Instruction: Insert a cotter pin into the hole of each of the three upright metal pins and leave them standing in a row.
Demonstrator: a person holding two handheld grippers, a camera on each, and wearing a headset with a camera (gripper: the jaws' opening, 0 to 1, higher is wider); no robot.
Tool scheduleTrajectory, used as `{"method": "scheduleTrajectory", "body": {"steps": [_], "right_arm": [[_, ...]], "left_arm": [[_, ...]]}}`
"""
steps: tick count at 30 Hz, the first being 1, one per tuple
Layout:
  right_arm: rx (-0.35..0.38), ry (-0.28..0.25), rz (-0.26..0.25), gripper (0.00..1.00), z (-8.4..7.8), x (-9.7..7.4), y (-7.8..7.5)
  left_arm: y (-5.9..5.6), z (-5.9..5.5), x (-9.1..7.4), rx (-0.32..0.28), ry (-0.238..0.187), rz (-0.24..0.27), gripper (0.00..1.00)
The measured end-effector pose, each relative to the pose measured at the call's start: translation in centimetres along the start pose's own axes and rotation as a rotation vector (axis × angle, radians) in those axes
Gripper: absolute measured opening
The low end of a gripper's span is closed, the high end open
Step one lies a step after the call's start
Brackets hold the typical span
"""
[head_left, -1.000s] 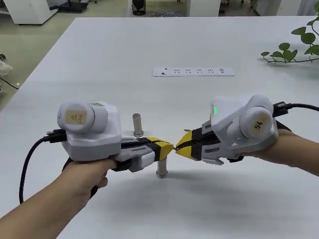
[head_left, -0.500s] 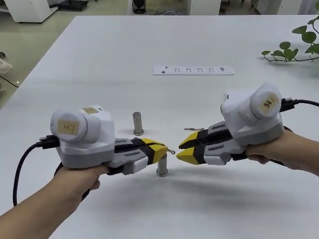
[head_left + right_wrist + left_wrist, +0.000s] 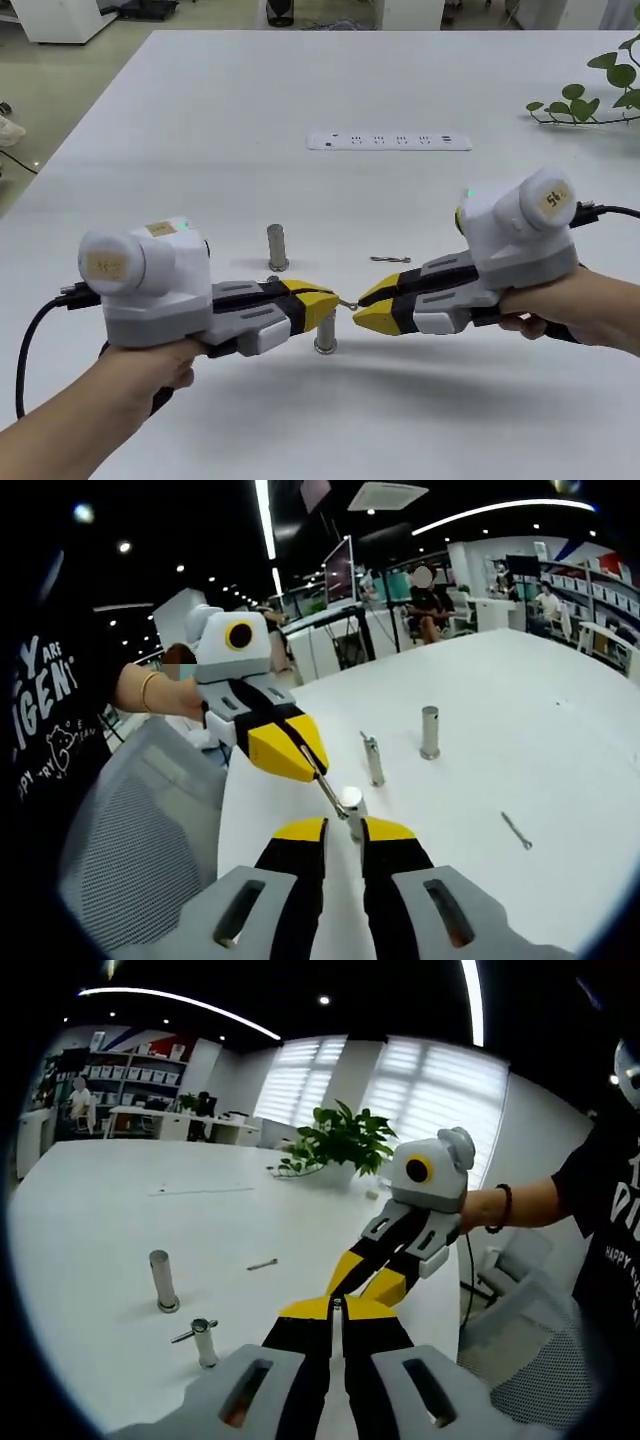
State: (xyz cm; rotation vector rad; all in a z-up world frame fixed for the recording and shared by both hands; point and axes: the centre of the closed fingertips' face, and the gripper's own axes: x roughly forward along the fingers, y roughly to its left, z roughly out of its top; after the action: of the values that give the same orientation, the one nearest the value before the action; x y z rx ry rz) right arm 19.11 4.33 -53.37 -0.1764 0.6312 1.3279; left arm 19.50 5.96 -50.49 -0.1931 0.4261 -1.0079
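Note:
My left gripper comes in from the left, shut on a thin cotter pin that sticks out of its tips toward my right gripper. The right gripper faces it tip to tip, a small gap away, its jaws slightly open and holding nothing. A short metal pin stands just below the two tips; it also rises right beyond the right gripper as metal pin. A second pin stands farther back. A third pin carries a cotter pin through its top. The left gripper pinches its pin edge-on.
A loose cotter pin lies on the white table behind the right gripper. A white power strip sits farther back in the middle. Plant leaves reach in at the far right edge.
The right gripper has rolled and drawn back slightly to the right, opening a small gap between the tips. The left gripper has sunk a little with the cotter pin still held.

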Motion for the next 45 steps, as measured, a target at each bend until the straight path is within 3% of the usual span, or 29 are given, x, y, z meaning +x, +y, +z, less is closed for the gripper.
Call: {"method": "scheduleTrajectory", "body": {"steps": [12, 19, 28, 37, 45], "right_arm": [[-0.020, -0.014, 0.041, 0.03, 0.8, 0.1, 1.4], [-0.052, 0.001, 0.027, 0.01, 0.7, -0.1, 1.1], [-0.172, 0.071, -0.005, 0.00, 0.5, -0.1, 0.8], [-0.319, 0.162, -0.022, 0.00, -0.1, 0.4, 0.7], [-0.393, 0.219, -0.057, 0.00, -0.3, 0.2, -0.2]], "left_arm": [[-0.8, 0.1, -0.1, -0.069, -0.041, -0.044, 0.00], [-0.6, -0.1, 0.1, -0.087, -0.044, -0.041, 0.00], [-0.6, -0.3, 0.4, -0.074, -0.036, -0.033, 0.00], [-0.7, -0.5, 0.5, -0.021, -0.019, -0.008, 0.01], [-0.4, -1.0, 0.6, 0.031, 0.011, 0.013, 0.07]]}}
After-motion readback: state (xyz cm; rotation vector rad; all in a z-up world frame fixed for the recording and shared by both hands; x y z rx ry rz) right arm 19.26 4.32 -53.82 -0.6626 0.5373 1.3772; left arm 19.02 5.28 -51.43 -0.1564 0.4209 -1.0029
